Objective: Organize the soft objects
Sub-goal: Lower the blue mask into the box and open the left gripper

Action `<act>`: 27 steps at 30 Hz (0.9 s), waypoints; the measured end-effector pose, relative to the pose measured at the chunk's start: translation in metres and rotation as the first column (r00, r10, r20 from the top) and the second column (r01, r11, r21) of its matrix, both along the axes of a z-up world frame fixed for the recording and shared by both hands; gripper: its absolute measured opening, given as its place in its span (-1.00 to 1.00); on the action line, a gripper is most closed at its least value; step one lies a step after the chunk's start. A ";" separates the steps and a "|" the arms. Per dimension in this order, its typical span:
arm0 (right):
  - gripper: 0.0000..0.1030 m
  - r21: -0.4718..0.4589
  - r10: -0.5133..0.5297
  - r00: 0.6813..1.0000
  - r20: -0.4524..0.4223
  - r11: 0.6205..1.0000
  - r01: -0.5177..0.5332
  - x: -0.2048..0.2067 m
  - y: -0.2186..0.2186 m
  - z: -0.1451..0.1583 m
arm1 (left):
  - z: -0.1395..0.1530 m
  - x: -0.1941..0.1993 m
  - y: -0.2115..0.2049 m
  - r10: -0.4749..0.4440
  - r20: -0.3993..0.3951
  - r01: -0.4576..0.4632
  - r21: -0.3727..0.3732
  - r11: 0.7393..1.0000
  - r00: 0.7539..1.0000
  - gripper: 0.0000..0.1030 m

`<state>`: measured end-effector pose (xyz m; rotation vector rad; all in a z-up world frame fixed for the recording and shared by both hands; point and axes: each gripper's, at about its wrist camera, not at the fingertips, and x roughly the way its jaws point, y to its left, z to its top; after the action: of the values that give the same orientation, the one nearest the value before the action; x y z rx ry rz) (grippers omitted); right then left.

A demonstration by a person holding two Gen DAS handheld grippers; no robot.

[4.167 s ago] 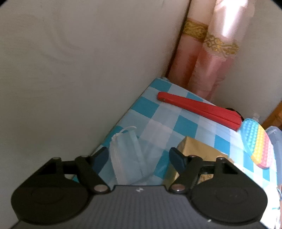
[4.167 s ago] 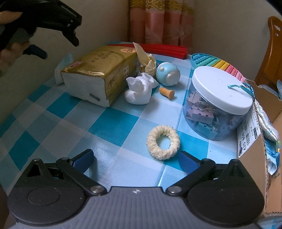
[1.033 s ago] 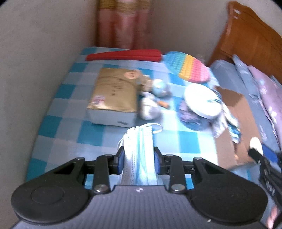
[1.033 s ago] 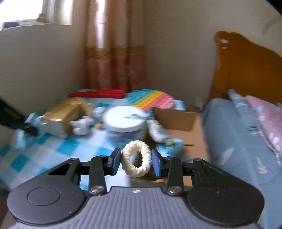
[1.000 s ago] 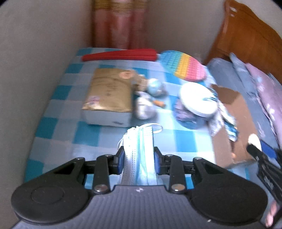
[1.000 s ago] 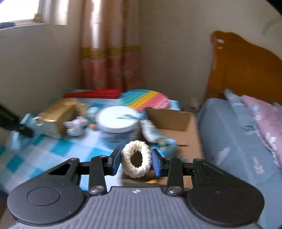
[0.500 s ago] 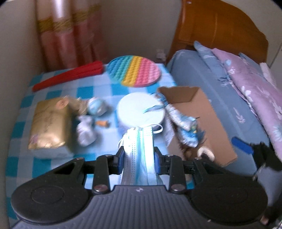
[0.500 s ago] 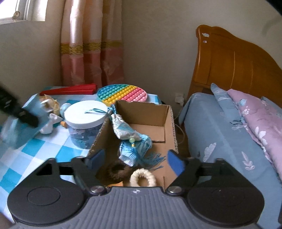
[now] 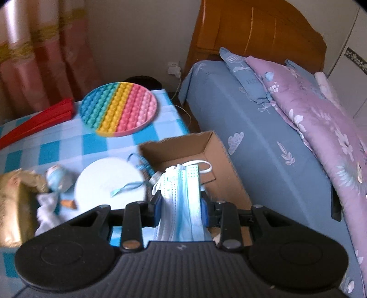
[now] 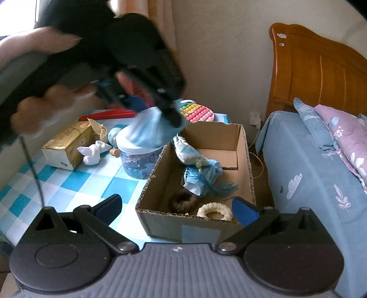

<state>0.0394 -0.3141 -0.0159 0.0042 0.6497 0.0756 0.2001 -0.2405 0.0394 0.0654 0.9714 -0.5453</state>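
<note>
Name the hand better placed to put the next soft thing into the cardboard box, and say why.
Left. Its tongs grip the face mask over the cardboard box; the right tongs stand open and empty.

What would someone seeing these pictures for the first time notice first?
Probably the blue face mask pinched in the left gripper, held over the cardboard box at the table's edge beside the bed. Next, the rainbow bubble mat at the table's far end, and the cream scrunchie lying in the box below the right gripper, its jaws just opened.

Cream walls [image 9: 137,34], pink curtains [image 9: 45,57], wooden headboard [image 10: 321,75], blue-sheeted bed [image 9: 263,137], daylit window [image 10: 18,16].
</note>
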 end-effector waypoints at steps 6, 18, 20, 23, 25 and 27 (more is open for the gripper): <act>1.00 0.026 -0.018 1.000 -0.002 0.999 0.018 -0.002 -0.008 -0.003 | -0.009 0.024 -0.035 -0.010 -0.020 0.010 0.005 1.000 1.000 -0.39; 1.00 0.046 -0.020 1.000 -0.013 0.999 0.021 0.003 -0.013 -0.009 | -0.010 0.037 -0.046 0.008 0.017 -0.009 0.025 1.000 1.000 0.54; 1.00 0.039 -0.013 1.000 -0.012 0.999 0.013 0.003 -0.011 -0.008 | -0.007 0.034 -0.040 0.013 0.020 -0.014 0.028 1.000 1.000 0.58; 1.00 0.028 -0.005 1.000 -0.008 1.000 0.005 0.001 -0.006 -0.005 | -0.006 0.027 -0.032 0.016 0.027 -0.017 0.041 0.999 1.000 0.60; 1.00 0.026 -0.001 1.000 -0.004 1.000 0.001 0.000 -0.003 -0.003 | -0.005 0.021 -0.025 0.012 0.026 -0.013 0.052 0.999 1.000 0.60; 1.00 0.026 0.001 1.000 0.000 1.000 -0.001 -0.002 0.000 -0.001 | -0.004 0.014 -0.019 0.001 0.032 -0.003 0.061 0.998 0.999 0.61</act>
<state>0.0369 -0.3143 -0.0169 0.0286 0.6489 0.0847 0.2141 -0.2592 0.0352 0.1275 0.9573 -0.5109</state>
